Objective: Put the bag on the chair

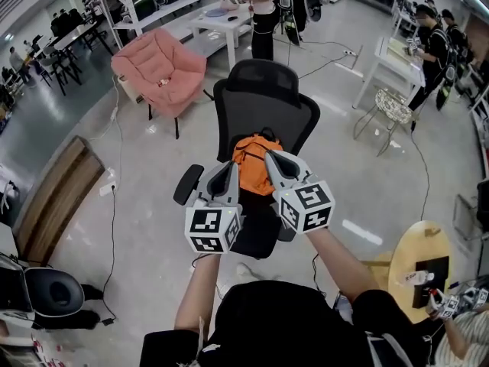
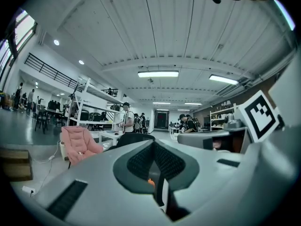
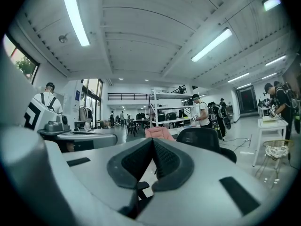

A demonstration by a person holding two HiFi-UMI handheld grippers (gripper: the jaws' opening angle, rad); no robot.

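Note:
An orange bag (image 1: 255,168) hangs between my two grippers, just in front of the black mesh office chair (image 1: 263,102) and over its seat. My left gripper (image 1: 232,167) meets the bag's left top edge and is shut on it; a speck of orange shows under its closed pads (image 2: 150,181). My right gripper (image 1: 270,157) is at the bag's right top edge, jaws closed, with a dark strap-like piece (image 3: 140,188) below them. Both grippers point level at the chair (image 3: 203,138). The bag's underside is hidden, so I cannot tell whether it touches the seat.
A pink armchair (image 1: 161,70) stands behind the chair to the left. White tables (image 1: 224,23) and shelving are at the back, with a person (image 1: 263,12) beside them. A wire stool (image 1: 393,107) stands to the right, a round wooden table (image 1: 416,260) near right, a wooden board (image 1: 55,193) left.

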